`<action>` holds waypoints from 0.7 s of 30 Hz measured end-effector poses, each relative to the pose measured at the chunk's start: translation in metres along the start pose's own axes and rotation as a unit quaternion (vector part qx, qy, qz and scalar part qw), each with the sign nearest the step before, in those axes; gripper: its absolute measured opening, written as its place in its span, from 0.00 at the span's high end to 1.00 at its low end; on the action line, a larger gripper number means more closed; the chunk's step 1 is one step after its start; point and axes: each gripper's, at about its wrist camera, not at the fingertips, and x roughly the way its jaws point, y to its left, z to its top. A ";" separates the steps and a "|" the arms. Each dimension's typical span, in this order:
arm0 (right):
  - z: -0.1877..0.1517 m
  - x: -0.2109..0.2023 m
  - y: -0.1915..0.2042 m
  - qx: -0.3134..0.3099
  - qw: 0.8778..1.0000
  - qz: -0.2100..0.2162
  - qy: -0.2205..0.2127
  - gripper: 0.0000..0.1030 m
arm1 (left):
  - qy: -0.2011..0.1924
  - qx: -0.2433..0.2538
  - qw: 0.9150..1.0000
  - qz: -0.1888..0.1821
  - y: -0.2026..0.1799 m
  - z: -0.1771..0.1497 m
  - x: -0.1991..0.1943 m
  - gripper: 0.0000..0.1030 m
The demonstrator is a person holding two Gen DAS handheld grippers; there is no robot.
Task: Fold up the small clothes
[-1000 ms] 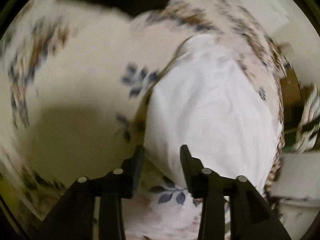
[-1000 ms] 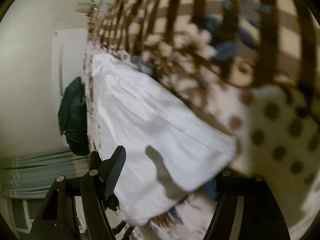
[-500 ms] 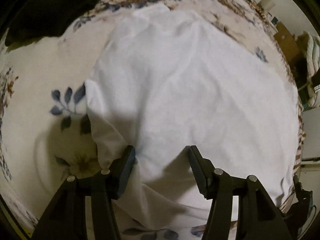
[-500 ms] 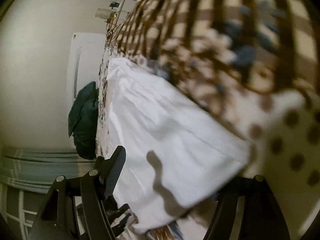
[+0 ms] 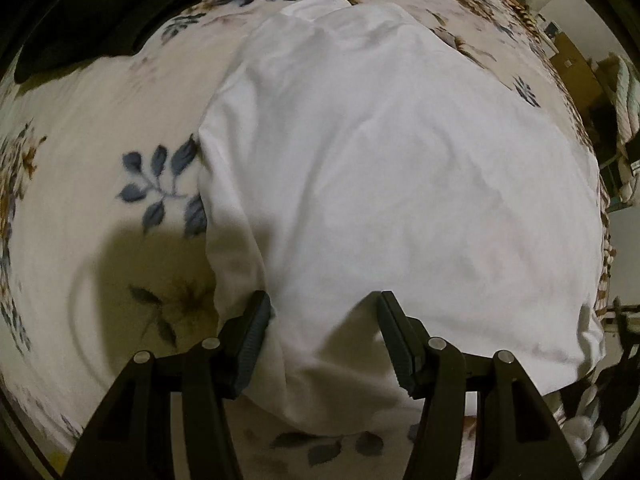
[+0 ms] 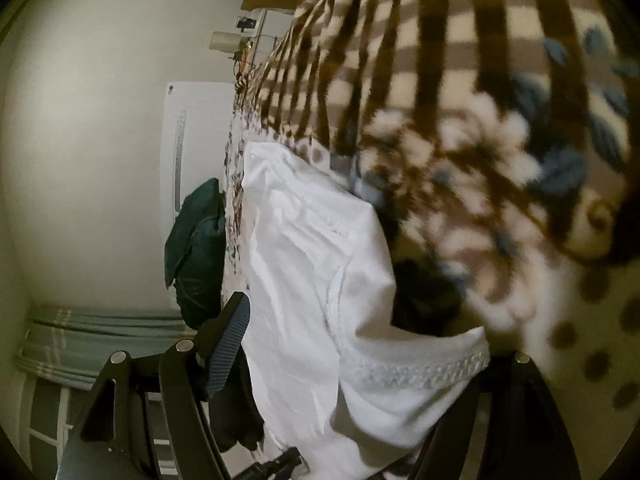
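Note:
A white garment point(image 5: 380, 168) lies spread on a floral blanket point(image 5: 100, 152). My left gripper point(image 5: 324, 316) is open, its jaws straddling the garment's near left edge, where the cloth bunches between them. In the right wrist view the same white garment point(image 6: 312, 260) shows with its hemmed edge point(image 6: 420, 368) lifted off the blanket. My right gripper point(image 6: 360, 344) stands open around that lifted edge; its left finger point(image 6: 228, 344) is clear to see, the right one is mostly hidden behind the cloth.
A dark cloth point(image 5: 100, 12) lies at the blanket's far left. A dark green bundle point(image 6: 196, 252) sits beside the bed by a white wall point(image 6: 80, 140). The blanket's brown checked border point(image 6: 420, 60) runs along the right. Furniture point(image 5: 576, 68) stands past the bed's far side.
My left gripper has moved over the white garment's near edge and now straddles it. The right gripper has tilted, and the garment's hemmed edge has risen between its jaws.

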 end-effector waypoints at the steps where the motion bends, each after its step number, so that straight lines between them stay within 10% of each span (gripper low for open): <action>1: -0.001 -0.003 0.000 -0.001 1.000 -0.010 0.006 0.27 | -0.002 -0.005 1.000 -0.003 0.003 -0.002 -0.005 0.49; 9: -0.005 -0.049 -0.021 0.025 0.998 -0.054 0.036 0.27 | -0.019 -0.171 0.984 -0.049 0.059 -0.051 -0.057 0.48; 15: 0.004 -0.069 -0.024 0.037 0.994 -0.089 0.044 0.27 | 0.019 -0.334 0.931 -0.143 0.090 -0.073 -0.008 0.48; 19: 0.002 -0.061 -0.021 0.027 0.991 -0.113 0.071 0.27 | -0.018 -0.317 0.937 -0.144 0.080 -0.053 0.000 0.51; 21: 0.001 -0.054 -0.019 0.021 0.989 -0.116 0.086 0.30 | -0.048 -0.308 0.939 -0.145 0.079 -0.049 -0.006 0.91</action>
